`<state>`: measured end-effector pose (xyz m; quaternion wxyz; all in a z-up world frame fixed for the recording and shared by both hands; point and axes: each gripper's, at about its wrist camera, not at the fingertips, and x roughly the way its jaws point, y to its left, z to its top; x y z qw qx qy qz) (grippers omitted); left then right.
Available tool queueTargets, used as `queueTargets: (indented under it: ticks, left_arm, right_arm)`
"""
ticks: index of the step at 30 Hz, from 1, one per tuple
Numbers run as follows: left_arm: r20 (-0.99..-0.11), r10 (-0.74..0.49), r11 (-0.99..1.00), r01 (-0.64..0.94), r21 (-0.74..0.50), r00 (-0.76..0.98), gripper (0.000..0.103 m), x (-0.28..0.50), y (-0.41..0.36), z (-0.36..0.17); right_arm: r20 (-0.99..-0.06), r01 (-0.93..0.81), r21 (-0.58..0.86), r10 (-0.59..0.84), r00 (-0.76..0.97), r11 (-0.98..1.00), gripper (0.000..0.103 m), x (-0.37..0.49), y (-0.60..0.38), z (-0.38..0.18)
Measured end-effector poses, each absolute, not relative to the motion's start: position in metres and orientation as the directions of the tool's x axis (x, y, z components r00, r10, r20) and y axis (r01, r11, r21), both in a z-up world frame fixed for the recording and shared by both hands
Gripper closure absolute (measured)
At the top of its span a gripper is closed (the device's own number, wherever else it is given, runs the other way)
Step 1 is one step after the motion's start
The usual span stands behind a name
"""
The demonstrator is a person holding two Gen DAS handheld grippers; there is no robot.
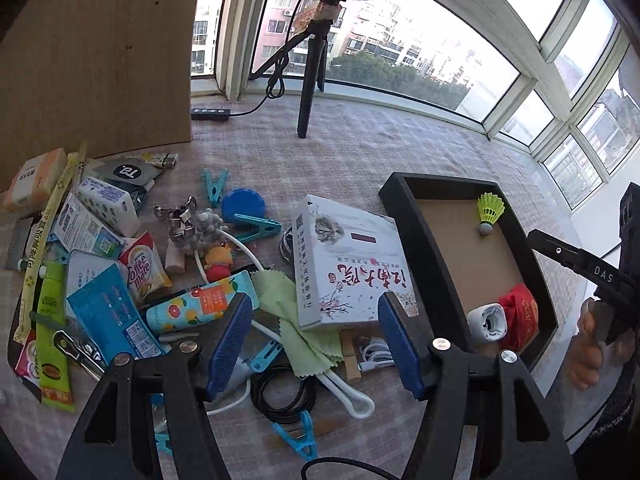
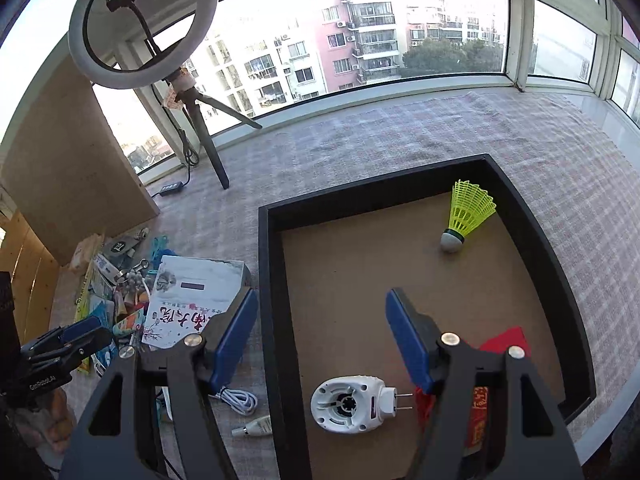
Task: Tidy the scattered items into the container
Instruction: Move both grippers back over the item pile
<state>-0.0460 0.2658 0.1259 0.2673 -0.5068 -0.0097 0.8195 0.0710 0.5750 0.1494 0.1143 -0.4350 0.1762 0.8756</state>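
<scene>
Both my jaws apart, empty. Left gripper over the clutter at lower centre: green cloth overlaps the white box, so one may drag the other. Right gripper above the container, lower right, white plug-in device inside; a low exit could clip the rim.

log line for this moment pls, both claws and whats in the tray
left claw: open, empty, over clutter | right claw: open, empty, over tray | in tray: shuttlecock, white plug, red packet

One shuttlecock, one book
</scene>
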Motion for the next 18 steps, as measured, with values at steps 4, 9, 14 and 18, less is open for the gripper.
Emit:
queueTargets:
  ticks: [4,9,14,18]
  left_arm:
    - [-0.829,0.401,-0.895,-0.359,-0.264,-0.390,0.045,-0.063,0.224,0.126]
    - [-0.833,0.365,-0.922,-0.288,-0.260,-0.415,0.045,-0.072,0.182,0.125]
    - [-0.836,0.356,-0.928,-0.266,-0.262,-0.418,0.045,-0.068,0.167,0.121]
    - [-0.827,0.350,-0.932,-0.250,-0.262,-0.440,0.045,-0.066,0.161,0.126]
  right_arm:
    - [-0.804,-0.292,0.221,-0.004,-0.595,-0.931,0.037,0.061,0.551,0.150]
    - [-0.783,-0.224,0.215,-0.031,-0.621,-0.951,0.038,0.052,0.524,0.154]
    - [-0.776,-0.263,0.243,-0.024,-0.630,-0.934,0.042,0.053,0.544,0.160]
    - [-0.774,-0.324,0.311,-0.040,-0.632,-0.894,0.042,0.066,0.584,0.167]
